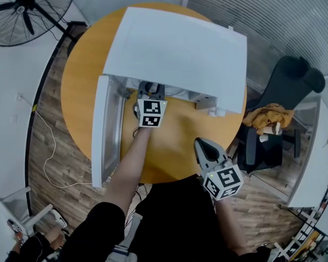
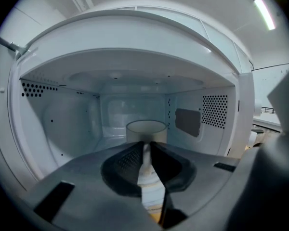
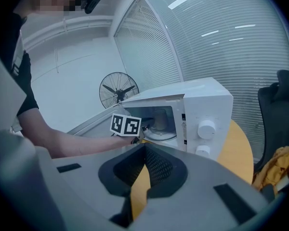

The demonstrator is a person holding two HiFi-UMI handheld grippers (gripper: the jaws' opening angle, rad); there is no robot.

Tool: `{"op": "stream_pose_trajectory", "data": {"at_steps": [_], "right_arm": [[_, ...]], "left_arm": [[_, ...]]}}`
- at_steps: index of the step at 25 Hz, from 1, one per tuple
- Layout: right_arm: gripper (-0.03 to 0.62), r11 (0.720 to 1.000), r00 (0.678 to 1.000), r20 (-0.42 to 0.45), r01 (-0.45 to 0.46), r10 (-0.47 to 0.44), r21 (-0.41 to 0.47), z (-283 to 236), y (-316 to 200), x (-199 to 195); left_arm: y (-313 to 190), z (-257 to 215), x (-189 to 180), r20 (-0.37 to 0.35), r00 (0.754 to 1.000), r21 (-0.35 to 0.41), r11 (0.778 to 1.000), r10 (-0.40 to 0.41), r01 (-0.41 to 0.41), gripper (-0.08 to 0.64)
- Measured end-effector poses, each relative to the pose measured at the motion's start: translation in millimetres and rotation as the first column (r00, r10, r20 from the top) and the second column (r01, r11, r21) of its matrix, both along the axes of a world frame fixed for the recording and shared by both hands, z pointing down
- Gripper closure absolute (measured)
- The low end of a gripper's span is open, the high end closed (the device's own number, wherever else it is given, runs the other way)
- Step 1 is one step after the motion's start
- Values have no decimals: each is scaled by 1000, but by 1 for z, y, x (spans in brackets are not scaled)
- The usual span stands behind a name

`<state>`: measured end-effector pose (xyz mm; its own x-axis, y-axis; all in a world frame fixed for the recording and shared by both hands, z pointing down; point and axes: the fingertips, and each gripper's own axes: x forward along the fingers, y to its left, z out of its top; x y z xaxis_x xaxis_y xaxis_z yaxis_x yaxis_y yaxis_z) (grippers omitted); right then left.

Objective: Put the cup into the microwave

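The white microwave (image 1: 175,48) stands on the round orange table (image 1: 82,81) with its door (image 1: 105,130) swung open to the left. A cream cup (image 2: 146,128) stands upright inside the cavity, also visible as the cup (image 3: 160,118) in the right gripper view. My left gripper (image 1: 150,87) reaches into the opening; its jaws are pressed together on a thin cream part of the cup, apparently the handle. The left gripper (image 2: 145,150) sits right in front of the cup. My right gripper (image 1: 203,144) hangs over the table's near edge, shut and empty.
A dark office chair (image 1: 284,108) with an orange cloth (image 1: 269,116) stands to the right of the table. A floor fan (image 1: 27,7) is at the far left. The microwave's knobs (image 3: 206,129) face the right gripper. A white cable (image 1: 46,146) trails on the wooden floor.
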<state>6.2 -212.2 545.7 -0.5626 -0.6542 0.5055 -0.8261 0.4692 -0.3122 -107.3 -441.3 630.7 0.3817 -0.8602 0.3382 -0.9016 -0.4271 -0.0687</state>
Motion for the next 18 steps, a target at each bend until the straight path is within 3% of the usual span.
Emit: {"op": "stream_pose_trajectory", "data": {"at_steps": [18], "right_arm": [[581, 1000, 1000, 7, 1, -1, 12, -3, 9, 5]], "left_arm": [[13, 4, -1, 2, 1000, -27, 1000, 2, -2, 471]]}}
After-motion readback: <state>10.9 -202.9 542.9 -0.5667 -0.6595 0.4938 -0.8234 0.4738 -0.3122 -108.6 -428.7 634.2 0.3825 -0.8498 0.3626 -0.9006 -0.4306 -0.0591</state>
